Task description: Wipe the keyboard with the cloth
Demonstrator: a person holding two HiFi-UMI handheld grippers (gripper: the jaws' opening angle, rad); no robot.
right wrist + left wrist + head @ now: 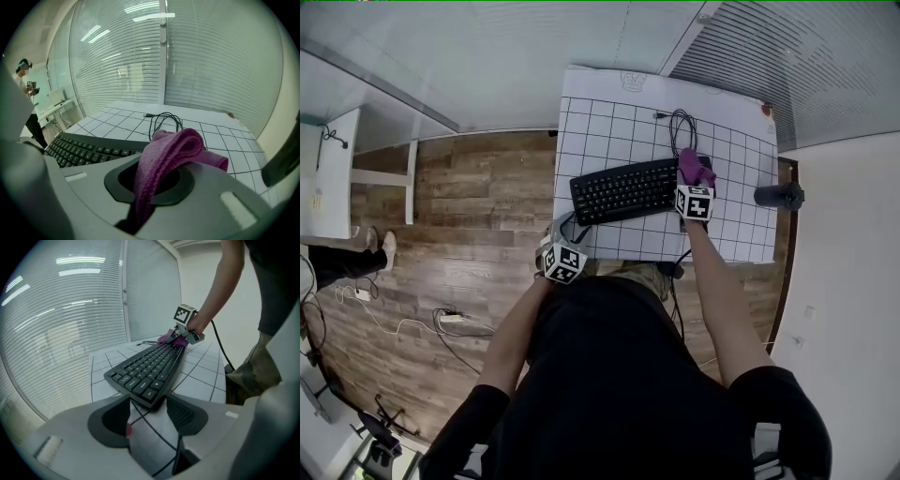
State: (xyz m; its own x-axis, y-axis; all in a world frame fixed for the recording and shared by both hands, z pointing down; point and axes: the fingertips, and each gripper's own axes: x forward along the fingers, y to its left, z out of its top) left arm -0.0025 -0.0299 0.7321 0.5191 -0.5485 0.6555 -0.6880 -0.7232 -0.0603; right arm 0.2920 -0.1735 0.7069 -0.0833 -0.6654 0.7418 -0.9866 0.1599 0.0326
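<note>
Black-clad torso (619, 394) across the lower half of the head view, both arms stretched toward a white table (619, 122) ruled in a black grid. Left gripper (149, 420): jaws well apart, nothing between them but bare gridded surface; just short of the near corner of the keyboard (147, 369). Same left gripper (560, 251) at the lower left edge of the table in the head view. Right gripper (150, 187): jaws closed on a purple cloth (174, 149), pinched low between them, looped upward and draped forward over the tips. Same right gripper (695, 192) at the right end of the keyboard in the head view, with the cloth (690, 166) on or just above that end; contact not discernible. Black keyboard (623, 190): flat on the grid, centre of the table, slightly angled; also at the lower left of the right gripper view, keyboard (89, 151) partly behind the jaw. Black cable (682, 127): loosely coiled on the table beyond the keyboard; cable (164, 119) at upper centre of the right gripper view. Dark cylindrical object (780, 196): right table edge, kind not determinable. Wood-plank floor (478, 187) at the left of the head view. Slatted blinds (211, 61) behind the table.
</note>
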